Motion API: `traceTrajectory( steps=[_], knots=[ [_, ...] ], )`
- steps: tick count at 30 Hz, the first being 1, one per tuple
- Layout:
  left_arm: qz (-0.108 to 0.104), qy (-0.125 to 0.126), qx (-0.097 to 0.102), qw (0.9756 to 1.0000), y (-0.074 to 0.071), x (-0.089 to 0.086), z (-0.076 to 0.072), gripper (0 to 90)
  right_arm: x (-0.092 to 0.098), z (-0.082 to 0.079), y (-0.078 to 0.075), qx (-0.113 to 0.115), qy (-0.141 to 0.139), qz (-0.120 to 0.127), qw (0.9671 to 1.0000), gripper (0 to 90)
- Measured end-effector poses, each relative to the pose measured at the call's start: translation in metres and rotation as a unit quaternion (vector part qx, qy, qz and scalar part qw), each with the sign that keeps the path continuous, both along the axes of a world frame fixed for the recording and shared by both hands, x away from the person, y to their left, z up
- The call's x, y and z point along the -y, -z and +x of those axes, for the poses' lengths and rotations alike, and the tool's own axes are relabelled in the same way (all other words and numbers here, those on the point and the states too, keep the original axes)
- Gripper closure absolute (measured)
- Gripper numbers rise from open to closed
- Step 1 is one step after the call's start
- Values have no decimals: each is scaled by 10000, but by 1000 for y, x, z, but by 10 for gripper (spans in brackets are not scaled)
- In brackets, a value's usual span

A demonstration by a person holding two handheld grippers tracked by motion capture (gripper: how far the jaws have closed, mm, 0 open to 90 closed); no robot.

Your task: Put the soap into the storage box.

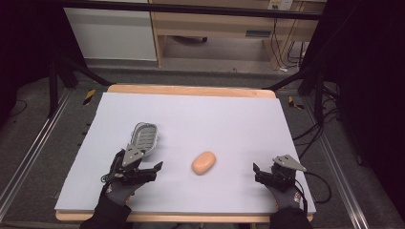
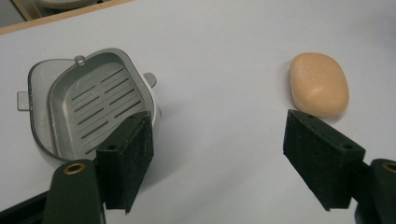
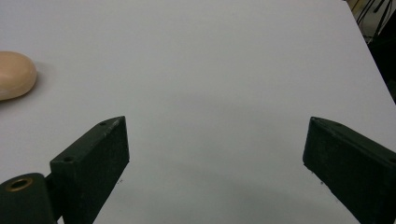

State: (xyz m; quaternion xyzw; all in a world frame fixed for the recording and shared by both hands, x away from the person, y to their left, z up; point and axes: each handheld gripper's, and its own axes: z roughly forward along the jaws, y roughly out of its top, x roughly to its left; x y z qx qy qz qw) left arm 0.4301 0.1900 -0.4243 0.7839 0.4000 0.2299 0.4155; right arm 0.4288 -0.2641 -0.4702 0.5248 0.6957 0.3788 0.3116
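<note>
A peach oval soap bar (image 1: 204, 162) lies on the pale table sheet (image 1: 215, 119), near the front middle. A grey slotted soap dish (image 1: 144, 135) sits to its left, with nothing in it. My left gripper (image 1: 143, 163) is open just in front of the dish. In the left gripper view its jaws (image 2: 224, 154) stand wide apart: the dish (image 2: 88, 98) is behind the left jaw and the soap (image 2: 319, 84) beyond the right one. My right gripper (image 1: 268, 167) is open at the front right, holding nothing. Its own view (image 3: 215, 158) catches the soap (image 3: 14, 74) at the far left.
The sheet lies on a wooden table whose edge (image 1: 191, 89) shows at the back. Black frame posts (image 1: 52, 86) and cables (image 1: 310, 133) flank the table on the floor. A wooden cabinet (image 1: 215, 28) stands behind.
</note>
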Motion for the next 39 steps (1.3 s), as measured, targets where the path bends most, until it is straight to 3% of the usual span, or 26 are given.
traceTrajectory(
  steps=[16,39],
  knots=[
    [-96,182,127,9997,-16,26,11,237,0,-1,-2,24,37,-7,10000,72],
    [60,547,-5,9985,-12,76,21,237,0,-1,-1,-12,40,-1,10000,72]
  ],
)
